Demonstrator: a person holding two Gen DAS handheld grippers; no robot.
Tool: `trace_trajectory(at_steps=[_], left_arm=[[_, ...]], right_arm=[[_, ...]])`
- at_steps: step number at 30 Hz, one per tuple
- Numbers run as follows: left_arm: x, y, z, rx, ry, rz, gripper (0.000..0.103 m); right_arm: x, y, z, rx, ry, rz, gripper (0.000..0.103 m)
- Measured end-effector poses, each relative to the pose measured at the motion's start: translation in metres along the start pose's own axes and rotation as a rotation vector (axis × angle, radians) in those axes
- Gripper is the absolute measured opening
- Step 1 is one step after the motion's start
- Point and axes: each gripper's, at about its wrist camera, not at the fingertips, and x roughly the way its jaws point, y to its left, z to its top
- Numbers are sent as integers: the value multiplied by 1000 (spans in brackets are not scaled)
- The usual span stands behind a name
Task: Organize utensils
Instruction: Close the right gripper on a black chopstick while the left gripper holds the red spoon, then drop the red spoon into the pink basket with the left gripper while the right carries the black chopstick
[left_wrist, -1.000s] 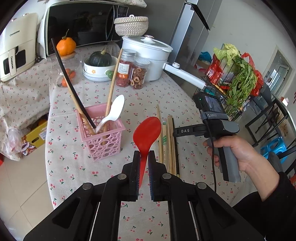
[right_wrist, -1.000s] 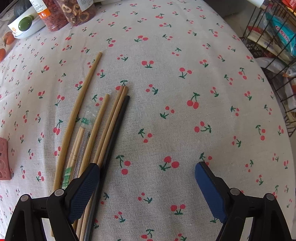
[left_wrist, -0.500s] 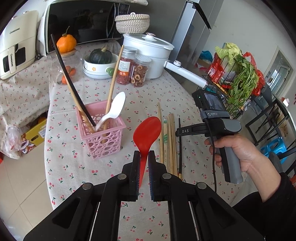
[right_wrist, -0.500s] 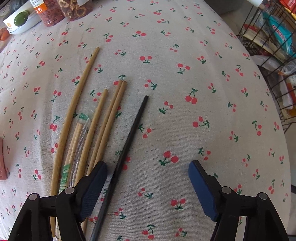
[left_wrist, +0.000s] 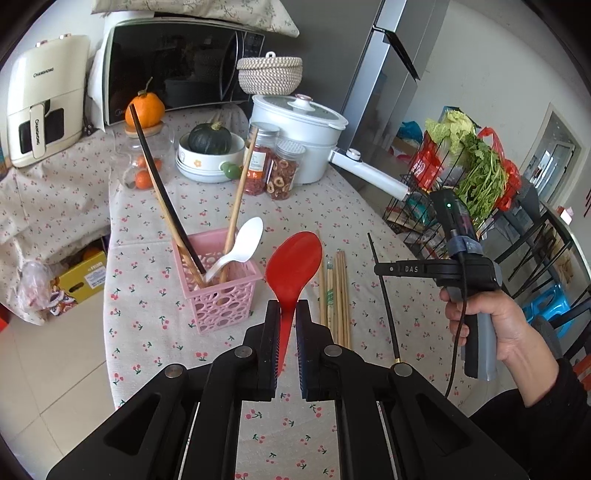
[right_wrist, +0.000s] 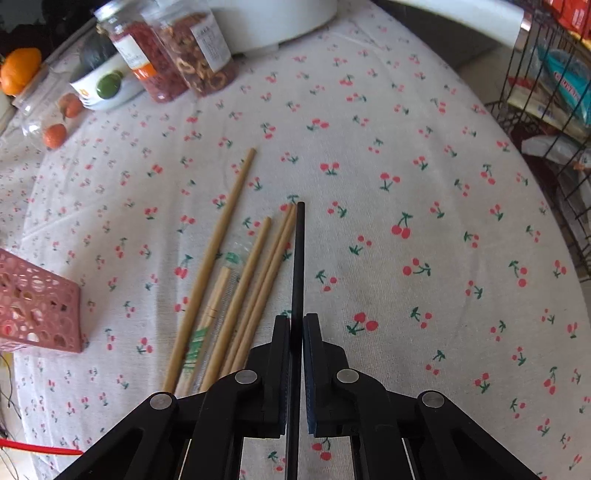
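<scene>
Black slim chopstick (right_wrist: 297, 258) clamped in right fingers (right_wrist: 312, 354); left fingers (left_wrist: 272, 332) grip red spoon (left_wrist: 293, 264).

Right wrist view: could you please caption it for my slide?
Right claw shut on a black chopstick beside wooden chopsticks.

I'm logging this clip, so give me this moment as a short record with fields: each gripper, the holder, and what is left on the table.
left gripper: shut on red spoon
right gripper: shut on black chopstick
pink basket: holds a white spoon, a black chopstick and wooden ones
wooden chopsticks: lying loose on the tablecloth, one pair in a wrapper
</scene>
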Motion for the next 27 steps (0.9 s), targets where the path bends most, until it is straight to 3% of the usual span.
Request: trace_trajectory(at_steps=[8, 18, 23, 27], left_arm=[[-42, 2, 14, -19, -141, -18, 8], [-66, 19, 34, -75, -326, 33, 8], [-60, 33, 44, -115, -361, 65, 8], [-44, 41, 50, -127, -334, 100, 8]], right_arm=[[-86, 30, -27, -99, -224, 106, 4], [-144, 65, -42, -169, -415, 200, 4], [-156, 75, -38, -169, -449, 251, 4], [-161, 81, -35, -168, -459, 275, 4]])
